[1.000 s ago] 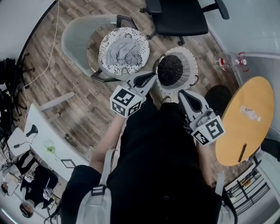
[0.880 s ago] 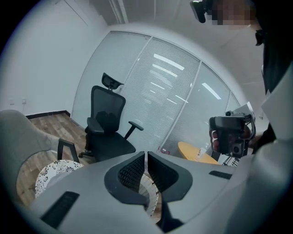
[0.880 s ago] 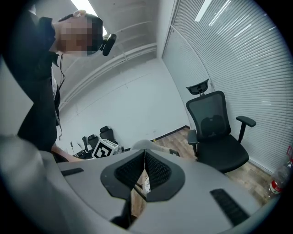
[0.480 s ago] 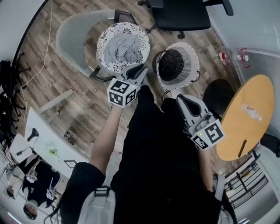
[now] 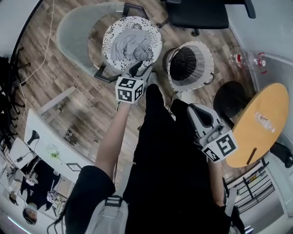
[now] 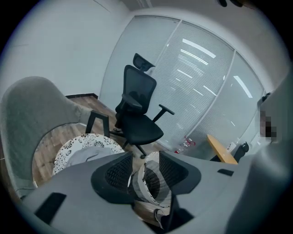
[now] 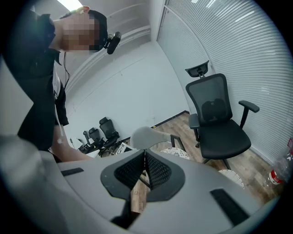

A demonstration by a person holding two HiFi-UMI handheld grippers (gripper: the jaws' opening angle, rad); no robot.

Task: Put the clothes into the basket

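**Head view:** I am reaching my left gripper (image 5: 142,71) towards the near rim of the patterned basket (image 5: 110,39), which is sitting on a grey chair (image 5: 75,32) at far left. The grey clothes (image 5: 130,45) are lying bunched inside that basket. Just to its right, a white basket (image 5: 201,48) with a dark inside is standing on the wood floor (image 5: 59,87); I cannot tell what is in it. I am holding my right gripper (image 5: 192,108) nearer, against my black clothing and well apart from both baskets. A black office chair (image 5: 197,13) is standing at the far edge and a round table (image 5: 256,114) at right.

**Left gripper view:** My jaws are standing narrowly apart, having just been opening, and are gripping nothing. The left gripper (image 6: 145,157) is looking through the gap at the white basket (image 6: 147,168) beyond. The patterned basket (image 6: 68,148) with the clothes (image 6: 91,153) is showing at left, in the grey chair (image 6: 32,114). The office chair (image 6: 137,114) is standing farther off.

**Right gripper view:** My right gripper (image 7: 145,153) is keeping its jaws together with nothing between them. Only floor (image 7: 137,196) is showing below them. The grey chair (image 7: 146,135) is rising just beyond the tips and the office chair (image 7: 217,119) is standing at right.
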